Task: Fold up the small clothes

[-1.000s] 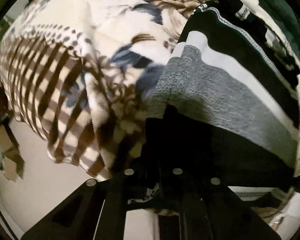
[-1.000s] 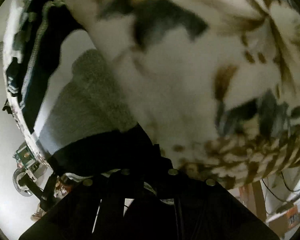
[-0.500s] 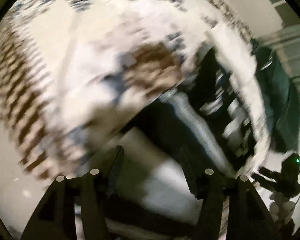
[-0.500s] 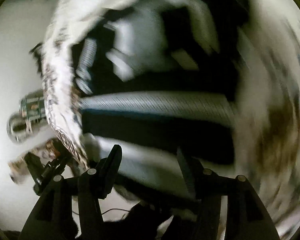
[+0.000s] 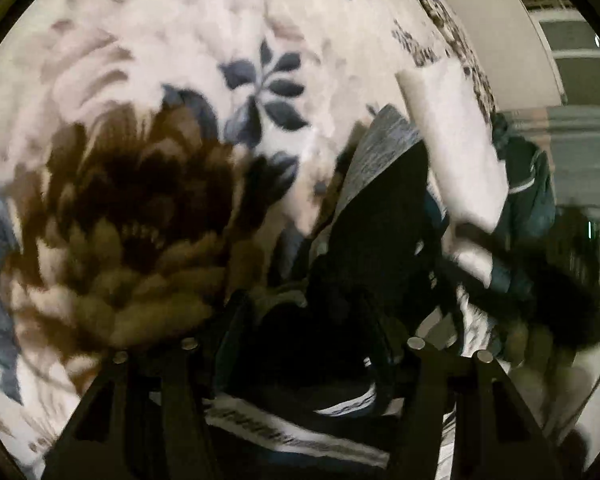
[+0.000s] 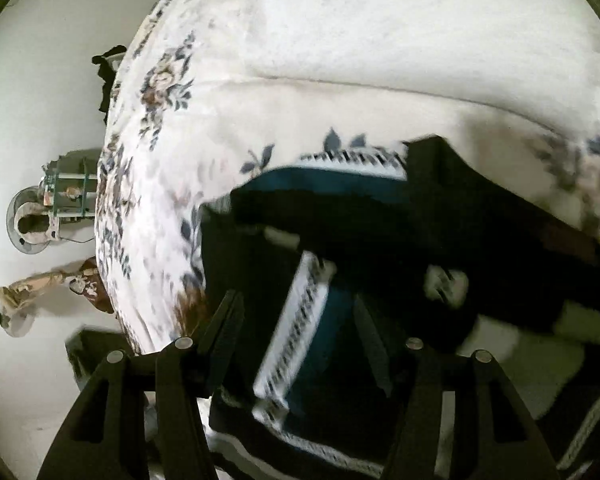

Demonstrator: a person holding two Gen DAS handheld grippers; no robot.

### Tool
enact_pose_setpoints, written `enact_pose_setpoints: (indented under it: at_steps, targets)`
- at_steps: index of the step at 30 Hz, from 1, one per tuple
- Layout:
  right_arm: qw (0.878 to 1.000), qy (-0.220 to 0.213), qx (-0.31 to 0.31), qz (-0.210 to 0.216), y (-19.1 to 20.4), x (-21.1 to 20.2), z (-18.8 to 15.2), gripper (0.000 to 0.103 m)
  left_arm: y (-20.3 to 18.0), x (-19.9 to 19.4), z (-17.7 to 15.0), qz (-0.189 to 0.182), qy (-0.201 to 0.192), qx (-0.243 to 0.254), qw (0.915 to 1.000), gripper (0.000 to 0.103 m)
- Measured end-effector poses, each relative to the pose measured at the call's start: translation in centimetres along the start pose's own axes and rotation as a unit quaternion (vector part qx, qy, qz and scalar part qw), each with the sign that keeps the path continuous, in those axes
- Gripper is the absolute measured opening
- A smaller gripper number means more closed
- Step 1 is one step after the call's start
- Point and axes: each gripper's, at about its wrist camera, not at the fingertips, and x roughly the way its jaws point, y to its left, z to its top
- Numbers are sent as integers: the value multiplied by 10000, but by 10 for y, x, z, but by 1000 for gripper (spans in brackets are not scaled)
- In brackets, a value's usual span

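A dark garment with black, grey and white bands lies crumpled on a cream floral blanket. My left gripper is open, its fingers spread on either side of dark cloth below the garment. In the right wrist view a black and teal garment with white ribbed trim lies on the same blanket. My right gripper is open just above that trim, holding nothing. The pictures are blurred by motion.
A white folded piece and a teal garment lie at the right of the left wrist view. Past the blanket edge there is a pale floor with a fan-like object and clutter.
Both grippers were shut on the striped garment a second ago. Both have opened, let it go, and swung over the heap of clothes on the blanket.
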Motion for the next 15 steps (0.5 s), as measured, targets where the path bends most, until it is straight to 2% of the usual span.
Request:
enact_pose_setpoints:
  at_steps: [4, 8, 9, 10, 12, 15]
  targets:
    - [9992, 172, -344, 65, 13, 31, 23, 60, 8, -6, -8, 89, 96, 176, 9998, 52]
    - [9943, 623, -858, 136, 28, 59, 36, 59, 12, -7, -11, 80, 93, 309, 9994, 52]
    - [9932, 603, -986, 152, 31, 58, 34, 44, 14, -7, -12, 87, 92, 318, 9994, 52]
    - [9926, 540, -1070, 216, 34, 57, 34, 6, 15, -7, -13, 80, 93, 312, 9994, 52]
    - [9930, 507, -1001, 381, 36, 53, 34, 6, 14, -4, -11, 91, 92, 326, 9994, 52]
    - [9955, 106, -927, 152, 35, 38, 34, 5, 15, -5, -11, 71, 78, 387, 9992, 53]
